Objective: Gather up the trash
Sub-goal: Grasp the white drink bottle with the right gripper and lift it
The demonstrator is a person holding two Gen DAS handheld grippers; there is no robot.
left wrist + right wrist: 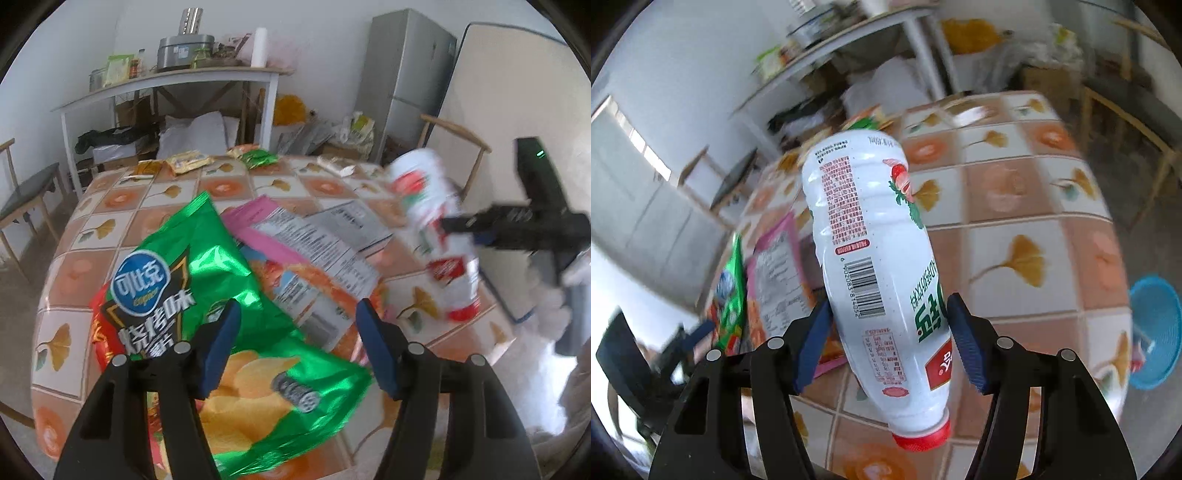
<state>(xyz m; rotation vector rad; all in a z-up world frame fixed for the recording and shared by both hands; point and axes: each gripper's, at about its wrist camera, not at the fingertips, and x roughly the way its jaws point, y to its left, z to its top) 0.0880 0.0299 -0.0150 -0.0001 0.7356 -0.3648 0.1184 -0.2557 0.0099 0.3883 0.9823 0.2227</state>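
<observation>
Currently, the light, stiff, slick bottle [871, 266] is clamped mid-body by the right hand-held gripper [888, 341]; the left hand-held gripper [299, 347] is held open above the crinkly chip bag [236, 317].

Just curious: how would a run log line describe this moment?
right hand-held gripper: shut on bottle | left hand-held gripper: open over chip bag | bin: beside table

two wrist views close above the tiled table [110, 229], both sharing the white bottle [871, 258].
</observation>
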